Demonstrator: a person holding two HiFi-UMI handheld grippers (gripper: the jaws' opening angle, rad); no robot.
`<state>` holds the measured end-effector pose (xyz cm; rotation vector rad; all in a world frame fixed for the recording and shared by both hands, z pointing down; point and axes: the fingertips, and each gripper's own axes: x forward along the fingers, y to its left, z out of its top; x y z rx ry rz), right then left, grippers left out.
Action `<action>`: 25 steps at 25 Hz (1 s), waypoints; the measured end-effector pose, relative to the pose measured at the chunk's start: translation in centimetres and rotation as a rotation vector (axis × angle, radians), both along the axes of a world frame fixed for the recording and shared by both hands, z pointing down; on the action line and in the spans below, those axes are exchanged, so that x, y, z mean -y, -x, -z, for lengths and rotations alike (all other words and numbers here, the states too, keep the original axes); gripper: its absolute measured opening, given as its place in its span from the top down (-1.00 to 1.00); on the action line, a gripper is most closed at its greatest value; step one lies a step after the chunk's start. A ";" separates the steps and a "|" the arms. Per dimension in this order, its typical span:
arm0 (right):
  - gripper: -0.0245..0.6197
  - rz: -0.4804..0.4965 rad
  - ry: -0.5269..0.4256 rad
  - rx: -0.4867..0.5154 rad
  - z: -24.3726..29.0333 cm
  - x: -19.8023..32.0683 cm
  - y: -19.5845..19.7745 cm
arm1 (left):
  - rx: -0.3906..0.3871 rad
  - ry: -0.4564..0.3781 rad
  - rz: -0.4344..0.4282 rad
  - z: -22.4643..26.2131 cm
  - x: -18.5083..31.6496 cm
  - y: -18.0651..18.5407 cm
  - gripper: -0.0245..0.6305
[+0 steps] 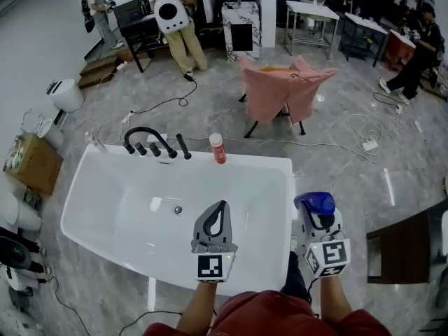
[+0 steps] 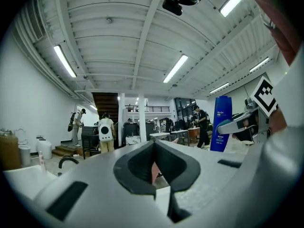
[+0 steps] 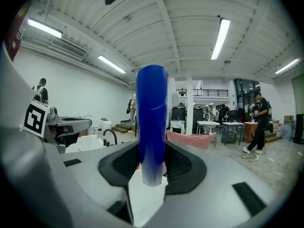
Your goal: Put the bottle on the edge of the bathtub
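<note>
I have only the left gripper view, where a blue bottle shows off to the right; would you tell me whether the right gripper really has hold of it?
Observer: Yes. In the right gripper view, the right gripper has its jaws closed on the lower part of the blue bottle, which stands upright between them.
Operator: Thank you. Where is it relative to the bathtub?
Observer: In the head view it appears just outside the bathtub, by the right rim towards the near corner, not yet over it.
Operator: Is anything already on the rim?
Observer: A small red-and-white bottle stands on the far rim, right of the black faucet; the right rim looks bare.
</note>
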<state>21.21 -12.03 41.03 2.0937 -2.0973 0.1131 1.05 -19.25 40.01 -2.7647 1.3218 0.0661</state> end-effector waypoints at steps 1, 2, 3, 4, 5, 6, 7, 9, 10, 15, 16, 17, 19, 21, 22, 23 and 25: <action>0.46 0.021 0.006 0.002 -0.4 1.2 0.0 | 0.002 0.004 0.017 -0.4 0.7 0.1 0.91; 0.46 0.042 0.013 0.004 -0.9 2.5 -0.1 | 0.005 0.006 0.033 -0.8 1.5 0.1 0.91; 0.46 0.063 0.022 0.006 -1.4 3.7 -0.2 | 0.008 0.010 0.050 -1.2 2.2 0.2 0.91; 0.46 0.085 0.032 0.010 -2.0 4.9 -0.3 | 0.010 0.015 0.069 -1.6 3.0 0.1 0.91; 0.46 0.106 0.043 0.014 -2.7 6.0 -0.5 | 0.012 0.019 0.086 -2.1 3.8 -0.1 0.91; 0.46 0.125 0.053 0.018 -3.4 7.2 -0.8 | 0.011 0.020 0.103 -2.6 4.6 -0.4 0.91; 0.46 0.142 0.062 0.020 -4.1 8.4 -1.2 | 0.009 0.018 0.123 -3.1 5.6 -0.7 0.91; 0.46 0.164 0.082 0.028 -5.8 10.7 -2.2 | 0.002 0.028 0.167 -4.4 7.2 -1.3 0.91; 0.46 0.174 0.095 0.032 -6.7 11.7 -2.6 | 0.005 0.036 0.186 -5.2 7.9 -1.7 0.91; 0.46 0.226 0.159 0.043 -11.5 16.2 -4.9 | 0.027 0.105 0.244 -9.3 10.8 -4.2 0.91; 0.46 0.238 0.174 0.045 -12.6 17.0 -5.0 | 0.030 0.120 0.255 -10.2 11.4 -4.6 0.91; 0.46 0.250 0.190 0.048 -13.7 17.8 -5.1 | 0.033 0.129 0.264 -11.0 11.9 -4.8 0.91; 0.46 0.272 0.218 0.053 -16.2 19.3 -5.2 | 0.032 0.141 0.275 -12.6 13.1 -5.4 0.91; 0.46 0.292 0.244 0.054 -18.8 20.8 -5.1 | 0.039 0.163 0.281 -14.6 14.4 -6.1 0.91; 0.46 0.301 0.257 0.054 -20.1 21.6 -5.1 | 0.047 0.168 0.282 -15.6 15.0 -6.4 0.91; 0.46 0.310 0.270 0.053 -21.5 22.3 -4.9 | 0.052 0.170 0.283 -16.6 15.6 -6.6 0.91; 0.46 0.328 0.295 0.053 -24.1 23.5 -4.6 | 0.066 0.181 0.287 -18.6 16.6 -6.9 0.91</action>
